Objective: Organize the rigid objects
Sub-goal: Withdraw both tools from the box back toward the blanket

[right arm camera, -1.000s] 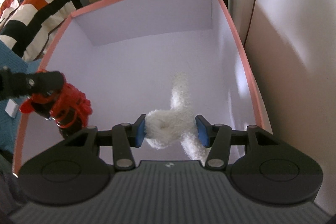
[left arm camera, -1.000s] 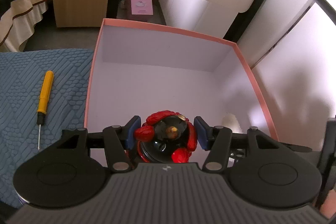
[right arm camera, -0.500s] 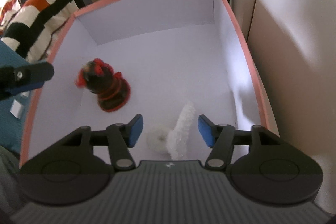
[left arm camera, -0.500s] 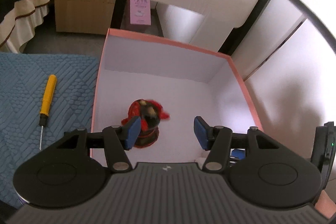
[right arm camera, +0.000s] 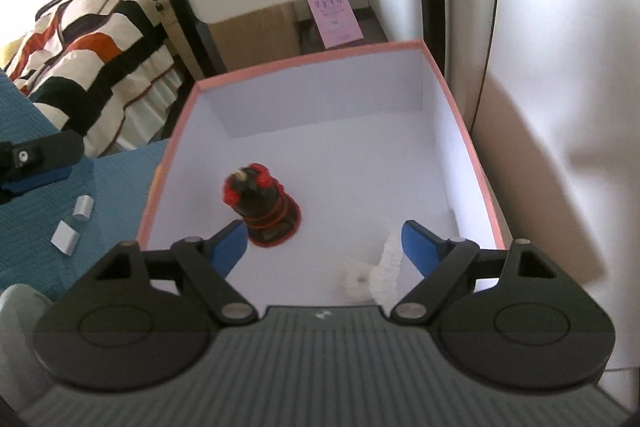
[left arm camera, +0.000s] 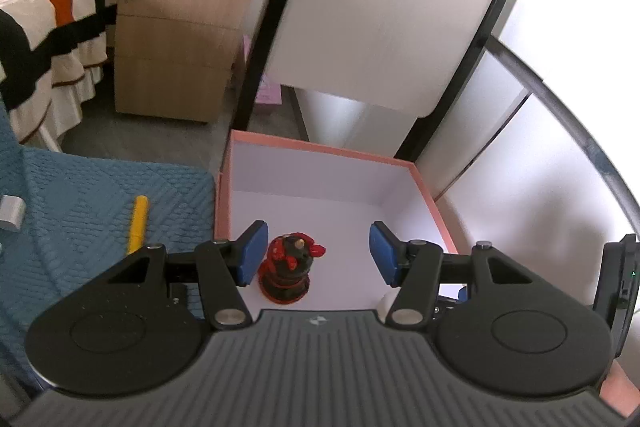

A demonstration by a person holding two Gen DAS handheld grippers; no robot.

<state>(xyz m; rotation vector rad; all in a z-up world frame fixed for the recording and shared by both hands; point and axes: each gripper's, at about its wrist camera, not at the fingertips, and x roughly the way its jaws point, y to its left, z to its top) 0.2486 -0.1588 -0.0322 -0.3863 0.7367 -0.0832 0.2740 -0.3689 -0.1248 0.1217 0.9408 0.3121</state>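
Observation:
A red and black figurine (left arm camera: 289,271) stands upright on the white floor of the pink-rimmed box (left arm camera: 320,147); it also shows in the right wrist view (right arm camera: 262,205). A fluffy white object (right arm camera: 378,269) lies in the box (right arm camera: 312,61) near its right front corner. My left gripper (left arm camera: 316,253) is open and empty, raised above the box's near edge. My right gripper (right arm camera: 324,245) is open and empty, above the white object. A yellow-handled screwdriver (left arm camera: 138,223) lies on the blue mat left of the box.
Two small silver blocks (right arm camera: 74,223) lie on the blue quilted mat (left arm camera: 80,195) left of the box. A wooden drawer cabinet (left arm camera: 176,43), a striped bedspread (left arm camera: 44,15) and a white panel on a black frame (left arm camera: 380,11) stand behind. A white wall is at the right.
Both grippers opened and let go: the figurine and the white fluffy object dropped into the box. Both grippers then rose and pulled back from the box.

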